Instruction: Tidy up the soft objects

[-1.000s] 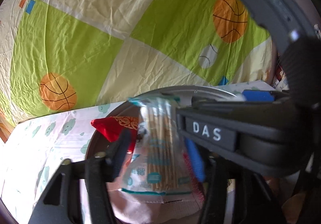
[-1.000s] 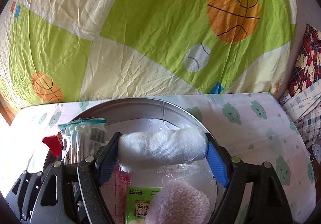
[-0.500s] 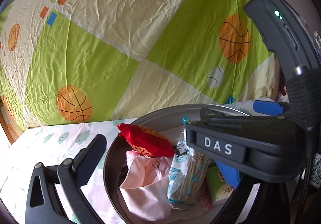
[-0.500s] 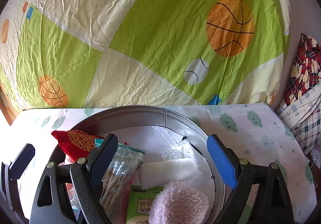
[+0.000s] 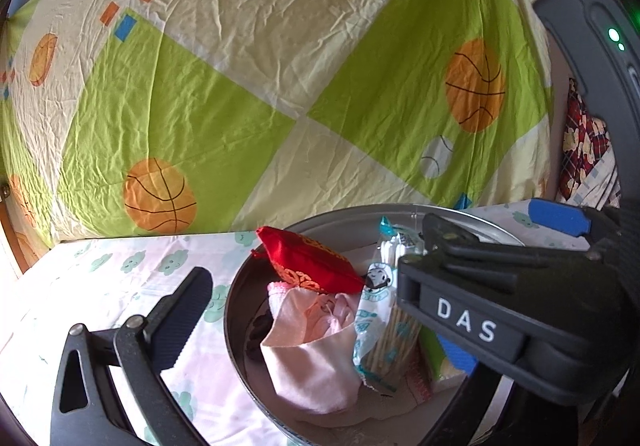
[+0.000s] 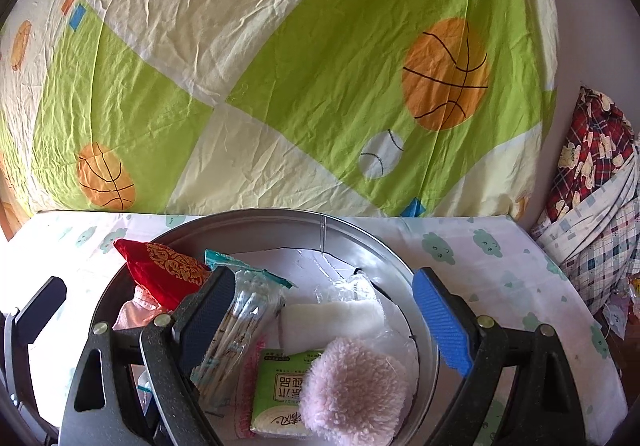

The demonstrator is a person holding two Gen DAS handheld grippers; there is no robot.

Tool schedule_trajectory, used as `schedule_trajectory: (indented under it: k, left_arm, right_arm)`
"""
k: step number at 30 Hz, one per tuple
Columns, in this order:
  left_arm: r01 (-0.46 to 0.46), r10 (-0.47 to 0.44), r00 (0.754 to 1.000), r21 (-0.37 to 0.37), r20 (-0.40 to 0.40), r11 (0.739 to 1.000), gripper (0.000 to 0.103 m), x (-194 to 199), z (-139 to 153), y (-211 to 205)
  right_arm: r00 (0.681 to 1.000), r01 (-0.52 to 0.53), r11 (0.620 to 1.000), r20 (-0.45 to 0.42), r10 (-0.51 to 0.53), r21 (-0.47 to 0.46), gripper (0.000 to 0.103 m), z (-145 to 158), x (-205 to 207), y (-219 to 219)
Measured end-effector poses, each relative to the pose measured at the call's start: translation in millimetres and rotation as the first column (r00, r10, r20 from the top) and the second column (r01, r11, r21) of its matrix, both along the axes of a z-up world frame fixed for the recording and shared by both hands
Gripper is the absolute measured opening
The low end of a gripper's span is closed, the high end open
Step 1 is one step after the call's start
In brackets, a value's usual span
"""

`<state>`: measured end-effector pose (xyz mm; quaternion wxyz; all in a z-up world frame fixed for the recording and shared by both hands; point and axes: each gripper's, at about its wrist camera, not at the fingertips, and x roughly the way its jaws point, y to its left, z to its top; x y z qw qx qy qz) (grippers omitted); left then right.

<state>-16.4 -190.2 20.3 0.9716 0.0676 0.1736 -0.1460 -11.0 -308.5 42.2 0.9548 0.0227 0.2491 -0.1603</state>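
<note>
A round metal pan [image 6: 362,234] sat on the table [image 6: 480,258], which was covered by a white cloth with green cloud prints; the pan's far rim lay close to the back edge, where a green and cream sheet [image 6: 280,66] printed with basketballs rose like a wall. Bare cloth stretched to the right of the pan as far as a heap of plaid fabric [image 6: 600,174] at the right edge, and more bare cloth lay to the left of the pan [image 5: 120,274].

Inside the pan, a red pouch [image 6: 160,266] leaned against the left wall, over a pink cloth [image 5: 312,358]. Beside them lay a pack of cotton swabs [image 6: 244,310], then a white gauze roll [image 6: 332,316] near the middle. A green tissue pack [image 6: 280,390] and a fluffy pink puff [image 6: 352,386] lay at the near side, touching each other.

The right gripper [image 6: 324,318] hung over the pan with its jaws wide apart, gripping nothing; the black finger [image 6: 204,318] stood over the swabs, though contact was hard to judge, and the blue finger [image 6: 440,322] hung by the right rim. The left gripper [image 5: 320,326] also had its jaws spread wide and empty, its left finger [image 5: 180,322] over the cloth outside the pan; the right gripper's body hid most of its other side.
</note>
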Motion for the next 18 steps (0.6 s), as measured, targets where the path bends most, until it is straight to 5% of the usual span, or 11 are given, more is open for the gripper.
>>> schedule_trajectory:
  k: [18]
  left_arm:
    - [-0.034,0.038,0.998,-0.068,0.051,0.997,0.103,-11,1,22]
  right_arm:
    - [0.978,0.04,0.997,0.208,-0.027,-0.059,0.093,4,-52,19]
